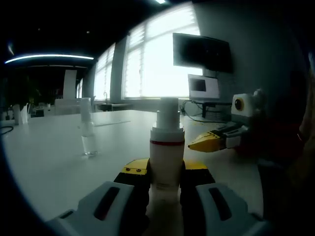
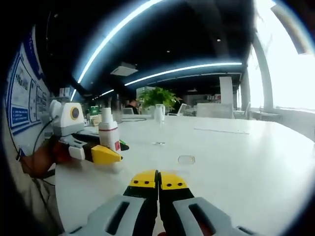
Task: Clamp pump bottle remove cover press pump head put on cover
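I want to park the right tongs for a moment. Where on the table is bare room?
Bare table lies ahead and right of the right tongs, toward the windows. Crowded: the side where the left tongs clamp the pump bottle, and near the clear cover standing beyond it.

Open-plan office, long white counter (image 2: 236, 147), wall-mounted monitor (image 1: 202, 51), large windows (image 1: 157, 64), ceiling light strips (image 2: 187, 69), potted plant (image 2: 157, 97)

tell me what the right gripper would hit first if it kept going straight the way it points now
Probably nothing close: ahead of the shut right gripper lies bare white table. The clear cover stands farther off, roughly in line, though depth is unclear. The pump bottle sits off to the left.
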The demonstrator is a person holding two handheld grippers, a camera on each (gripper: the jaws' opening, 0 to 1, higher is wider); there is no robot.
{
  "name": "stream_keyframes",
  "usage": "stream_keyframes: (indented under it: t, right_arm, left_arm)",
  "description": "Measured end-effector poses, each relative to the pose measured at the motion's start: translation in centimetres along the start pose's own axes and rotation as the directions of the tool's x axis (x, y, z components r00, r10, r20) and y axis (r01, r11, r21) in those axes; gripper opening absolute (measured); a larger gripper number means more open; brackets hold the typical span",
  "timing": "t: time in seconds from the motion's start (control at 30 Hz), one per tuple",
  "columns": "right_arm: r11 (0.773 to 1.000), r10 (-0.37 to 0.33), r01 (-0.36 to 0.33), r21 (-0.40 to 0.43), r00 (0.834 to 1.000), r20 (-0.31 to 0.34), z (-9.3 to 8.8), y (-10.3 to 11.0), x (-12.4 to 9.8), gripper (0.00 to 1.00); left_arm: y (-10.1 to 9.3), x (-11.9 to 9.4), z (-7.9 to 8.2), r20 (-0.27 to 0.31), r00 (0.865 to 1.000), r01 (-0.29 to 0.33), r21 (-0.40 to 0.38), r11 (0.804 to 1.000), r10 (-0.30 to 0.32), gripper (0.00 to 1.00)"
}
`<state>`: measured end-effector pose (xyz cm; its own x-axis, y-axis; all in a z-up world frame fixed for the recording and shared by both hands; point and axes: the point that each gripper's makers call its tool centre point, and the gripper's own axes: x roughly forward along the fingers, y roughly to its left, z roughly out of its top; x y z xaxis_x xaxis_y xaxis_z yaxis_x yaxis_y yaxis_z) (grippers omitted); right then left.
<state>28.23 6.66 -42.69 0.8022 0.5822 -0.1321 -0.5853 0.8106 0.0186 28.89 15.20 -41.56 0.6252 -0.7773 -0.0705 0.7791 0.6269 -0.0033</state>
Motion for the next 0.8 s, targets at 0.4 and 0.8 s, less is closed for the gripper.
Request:
stream_keyframes:
  t: [0.4, 0.8]
  right_arm:
    - [1.0, -0.014, 0.014, 0.006, 1.0, -0.005, -0.11, -0.41, 0.18, 0.0]
    - [1.0, -0.011, 0.011, -0.016, 1.0, -0.022, -0.12, -0.04, 0.27, 0.0]
  left_arm:
    - [-0.18, -0.01, 0.02, 0.0, 1.0, 0.0, 0.004, 1.0, 0.0, 0.14]
    - [0.26, 0.02, -0.12, 0.001, 1.0, -0.001, 0.005, 1.0, 0.001, 0.14]
